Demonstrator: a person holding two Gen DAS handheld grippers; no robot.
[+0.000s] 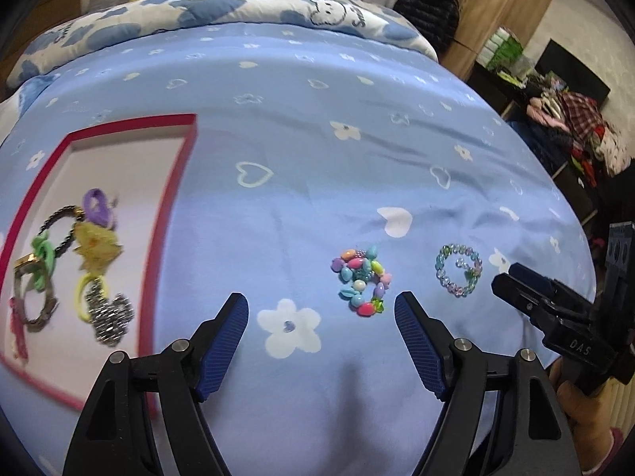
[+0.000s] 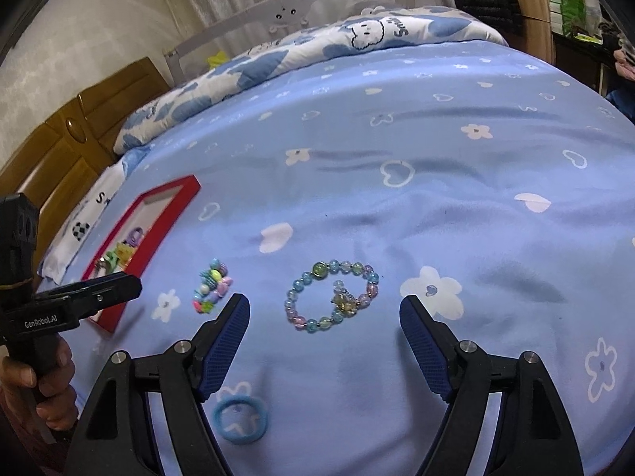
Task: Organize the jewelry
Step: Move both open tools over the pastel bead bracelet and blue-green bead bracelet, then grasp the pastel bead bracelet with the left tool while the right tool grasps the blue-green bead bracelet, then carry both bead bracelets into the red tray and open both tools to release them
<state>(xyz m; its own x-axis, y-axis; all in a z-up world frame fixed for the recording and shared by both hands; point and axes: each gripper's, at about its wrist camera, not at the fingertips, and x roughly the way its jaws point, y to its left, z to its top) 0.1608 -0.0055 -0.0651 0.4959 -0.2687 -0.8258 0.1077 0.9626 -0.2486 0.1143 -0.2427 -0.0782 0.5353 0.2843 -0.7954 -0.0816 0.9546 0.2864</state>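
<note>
A red-rimmed tray (image 1: 174, 198) lies on the blue bedsheet at the left and holds several hair ties and bracelets (image 1: 95, 254). A bracelet of multicoloured beads (image 1: 361, 281) lies on the sheet just ahead of my open, empty left gripper (image 1: 321, 309), near its right finger. A bracelet of clear pastel beads (image 2: 331, 301) lies between and just beyond the fingers of my open, empty right gripper (image 2: 325, 311). A blue hair tie (image 2: 240, 420) lies under the right gripper's left finger. The right gripper shows in the left wrist view (image 1: 528, 297), the left one in the right wrist view (image 2: 99, 291).
A blue-and-white quilt (image 1: 238, 8) is bunched along the bed's far side. A wooden headboard (image 2: 59, 146) stands at the left. A wardrobe (image 1: 500, 4) and a shelf piled with clothes (image 1: 571, 127) stand beyond the bed's right edge.
</note>
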